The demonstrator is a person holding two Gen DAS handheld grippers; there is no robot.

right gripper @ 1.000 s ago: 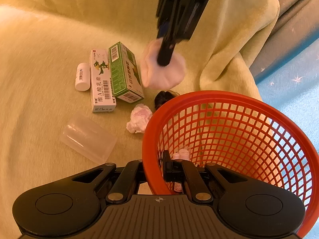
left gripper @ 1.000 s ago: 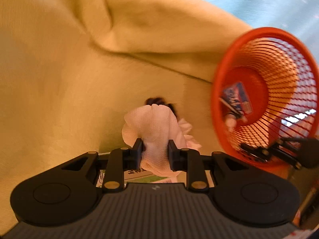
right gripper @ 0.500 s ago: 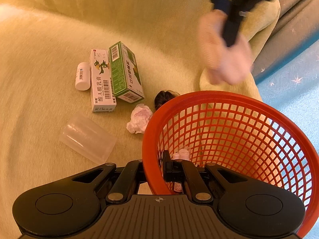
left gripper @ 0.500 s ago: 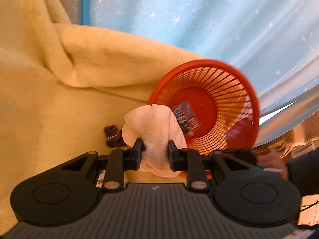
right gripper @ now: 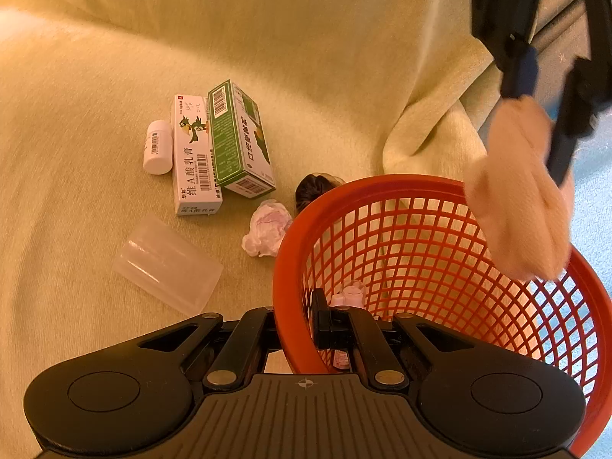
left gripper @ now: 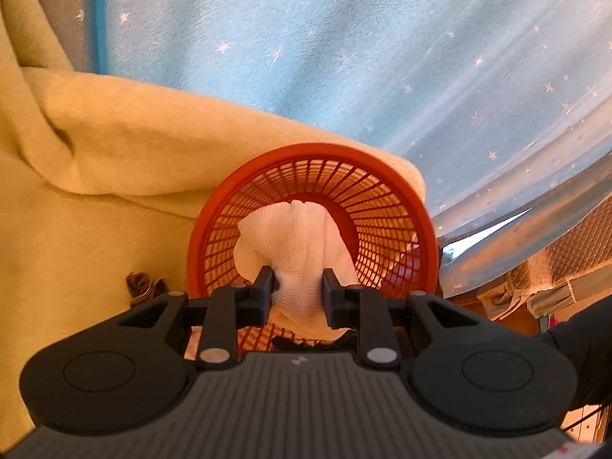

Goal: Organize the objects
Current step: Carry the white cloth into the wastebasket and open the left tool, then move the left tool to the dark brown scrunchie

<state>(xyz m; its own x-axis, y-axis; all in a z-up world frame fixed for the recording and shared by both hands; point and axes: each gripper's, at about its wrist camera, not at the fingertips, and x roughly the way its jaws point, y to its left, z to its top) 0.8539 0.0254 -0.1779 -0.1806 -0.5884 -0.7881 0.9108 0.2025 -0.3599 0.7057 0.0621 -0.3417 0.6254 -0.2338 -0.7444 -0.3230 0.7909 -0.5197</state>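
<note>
Counted around the red basket: 1 white pill bottle, 1 white carton, 1 green carton, 1 clear plastic cup on its side, 1 crumpled pink-white tissue, 1 dark clump half hidden behind the basket's rim. All lay on the yellow blanket, left of the basket: the tissue and the dark clump just beside its rim, the cup nearer the camera, the 2 cartons touching side by side farther off, the bottle just beyond the white carton. Inside the basket, at least 1 small pinkish item low against the near wall, too hidden to name.

Left tongs clenched on 1 white cloth, pinched at its lower part, the bulk of it bulging forward over the basket's mouth. Seen from the right wrist view as a blurred pale bundle hanging above the basket's far rim, left tongs pointing steeply down over it from the upper corner.

Right tongs clamped across the basket's near wall, 1 finger outside, 1 finger inside, holding the basket tilted toward the camera.

Beyond the basket, blue star-patterned fabric.
</note>
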